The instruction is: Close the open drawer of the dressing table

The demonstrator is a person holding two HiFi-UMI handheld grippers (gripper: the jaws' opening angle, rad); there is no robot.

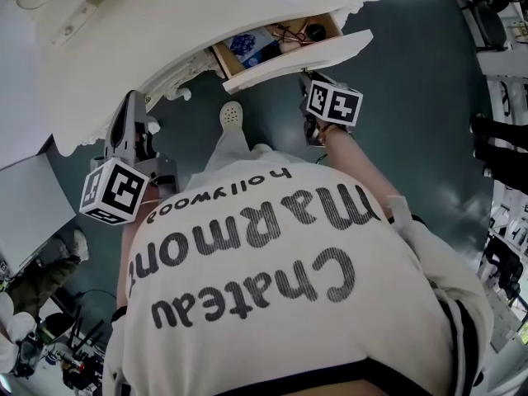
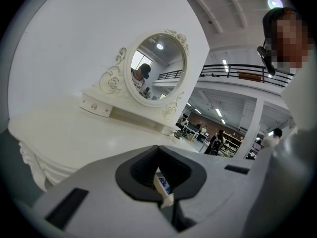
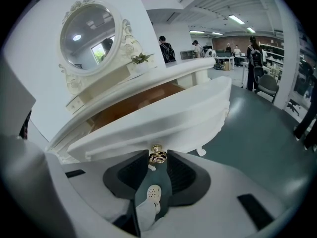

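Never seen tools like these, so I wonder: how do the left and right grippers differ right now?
The right gripper holds the gold knob of the open drawer between parted jaws; the left gripper's jaws are together. The right faces the drawer front; the left points over the tabletop at the mirror. Both carry marker cubes.

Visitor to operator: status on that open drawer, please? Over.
Right claw around the gold knob, grip unclear. Left claw by the dressing table, white-and-blue thing in its gap. Drawer open, items inside. Nothing seen blocking it.
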